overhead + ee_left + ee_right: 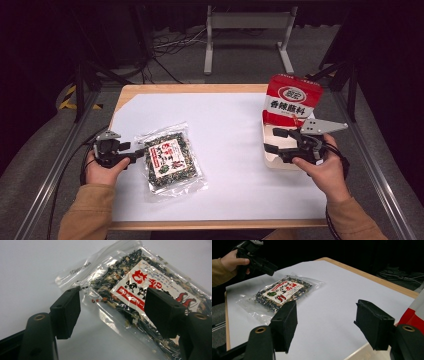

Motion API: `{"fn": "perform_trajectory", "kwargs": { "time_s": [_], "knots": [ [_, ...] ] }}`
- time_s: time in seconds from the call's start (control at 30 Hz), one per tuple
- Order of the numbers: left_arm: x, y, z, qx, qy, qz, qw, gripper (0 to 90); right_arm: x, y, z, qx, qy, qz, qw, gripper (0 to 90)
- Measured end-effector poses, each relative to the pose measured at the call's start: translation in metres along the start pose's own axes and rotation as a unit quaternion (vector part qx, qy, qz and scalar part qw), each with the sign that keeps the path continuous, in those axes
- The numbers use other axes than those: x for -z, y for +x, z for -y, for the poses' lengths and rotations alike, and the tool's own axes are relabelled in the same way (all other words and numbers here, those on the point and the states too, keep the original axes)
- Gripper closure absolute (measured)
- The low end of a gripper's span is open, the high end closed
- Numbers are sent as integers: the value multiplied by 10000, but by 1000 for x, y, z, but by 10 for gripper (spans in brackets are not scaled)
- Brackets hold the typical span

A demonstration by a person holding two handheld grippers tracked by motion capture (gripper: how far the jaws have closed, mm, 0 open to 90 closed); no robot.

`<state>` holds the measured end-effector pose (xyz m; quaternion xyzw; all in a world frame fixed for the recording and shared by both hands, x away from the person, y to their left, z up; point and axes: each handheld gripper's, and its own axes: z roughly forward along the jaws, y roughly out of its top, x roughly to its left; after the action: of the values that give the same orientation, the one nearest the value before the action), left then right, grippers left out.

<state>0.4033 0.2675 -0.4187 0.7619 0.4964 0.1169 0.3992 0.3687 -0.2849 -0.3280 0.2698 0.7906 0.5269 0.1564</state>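
high view: clear snack bag (170, 161) flat on white sheet (230, 165), left of centre
left gripper (140, 153): at bag's left edge, jaws wide apart, nothing pinched
left gripper view: bag corner (75, 277) between the spread pads, untouched
right gripper (274, 140): jaws apart, empty, over shallow tray (272, 156)
red packet (291, 100): upright in tray, behind right gripper

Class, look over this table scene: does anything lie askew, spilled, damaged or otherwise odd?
Nothing is spilled or torn. The clear snack packet lies flat but turned at a slant to the table's edges, beside the open left claw. The red bag stands upright in a shallow tray at the right edge.
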Motion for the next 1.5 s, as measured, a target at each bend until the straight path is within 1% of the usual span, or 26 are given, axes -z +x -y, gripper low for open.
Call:
{"fn": "perform_trajectory", "kwargs": {
  "time_s": [0.17, 0.2, 0.23, 0.27, 0.33, 0.4, 0.47, 0.53, 0.6, 0.7, 0.77, 0.83, 0.87, 0.9, 0.93, 0.97, 1.0, 1.03, 1.07, 1.17, 1.2, 1.23, 1.3, 1.33, 1.37, 1.5],
  "knots": [
    [-8, 5, -3, 196, -91, -88, 9997, 303, -4, 0, 1, 4, 33, -21, 10000, 337],
    [-8, 5, -3, 196, -91, -88, 9997, 302, -4, 0, 1, 4, 33, -21, 10000, 337],
    [-12, 7, -6, 295, -168, -138, 9993, 302, -4, 0, 1, -1, 42, -19, 10000, 338],
    [-14, 9, -8, 337, -193, -139, 9991, 301, -5, 0, 1, -7, 52, -21, 10000, 337],
    [-18, 12, -12, 332, -173, -226, 9990, 295, -5, 0, 2, -4, 59, -21, 10000, 337],
    [-23, 14, -15, 419, -157, -293, 9986, 294, -4, 0, 2, -14, 55, -18, 10000, 335],
    [-28, 16, -16, 539, -81, -270, 9981, 311, -3, 0, 2, -18, 48, 3, 10000, 334],
    [-33, 18, -18, 560, -90, -306, 9979, 317, -3, 0, 3, -42, 54, 11, 10000, 333],
    [-38, 19, -19, 557, -36, -302, 9980, 316, -2, 0, 4, -46, 59, 17, 10000, 333],
    [-46, 19, -20, 470, 55, -319, 9984, 311, -1, 0, 5, -60, 66, 21, 10000, 330],
    [-47, 20, -20, 463, 90, -331, 9983, 305, -1, 1, 6, -66, 61, 20, 10000, 328],
    [-50, 21, -19, 485, 125, -322, 9982, 278, 0, 1, 6, -68, 63, 28, 10000, 326],
    [-52, 23, -18, 462, 150, -318, 9983, 278, 0, 1, 6, -68, 63, 28, 10000, 326],
    [-54, 23, -17, 491, 151, -282, 9983, 252, 0, 1, 7, -72, 69, 32, 9999, 325],
    [-57, 22, -17, 432, 141, -289, 9986, 247, 0, 1, 7, -76, 71, 34, 9999, 324],
    [-57, 22, -17, 432, 141, -289, 9986, 246, 0, 1, 7, -76, 71, 34, 9999, 324],
    [-58, 21, -17, 366, 161, -328, 9987, 246, 0, 2, 8, -77, 76, 42, 9999, 324],
    [-59, 20, -17, 214, 209, -393, 9988, 258, 0, 2, 8, -76, 85, 38, 9999, 324],
    [-60, 20, -17, 177, 218, -408, 9988, 276, 0, 2, 8, -79, 89, 35, 9999, 323],
    [-59, 19, -17, 165, 255, -385, 9988, 298, 0, 2, 8, -83, 80, 23, 9999, 321],
    [-59, 19, -18, 304, 296, -189, 9989, 335, -1, 2, 8, -82, 78, 19, 9999, 321],
    [-59, 18, -17, 330, 298, -158, 9989, 442, -1, 2, 8, -79, 74, 16, 9999, 320],
    [-59, 17, -18, 301, 311, -198, 9989, 445, -1, 3, 8, -79, 70, 6, 9999, 320],
    [-59, 18, -18, 311, 308, -186, 9989, 448, -1, 3, 8, -80, 72, 1, 9999, 320],
    [-59, 19, -17, 369, 296, -128, 9988, 449, -2, 3, 8, -79, 70, -5, 9999, 320],
    [-59, 19, -15, 419, 234, -95, 9988, 466, -3, 3, 7, -94, 59, -45, 9999, 320]
  ]
}}
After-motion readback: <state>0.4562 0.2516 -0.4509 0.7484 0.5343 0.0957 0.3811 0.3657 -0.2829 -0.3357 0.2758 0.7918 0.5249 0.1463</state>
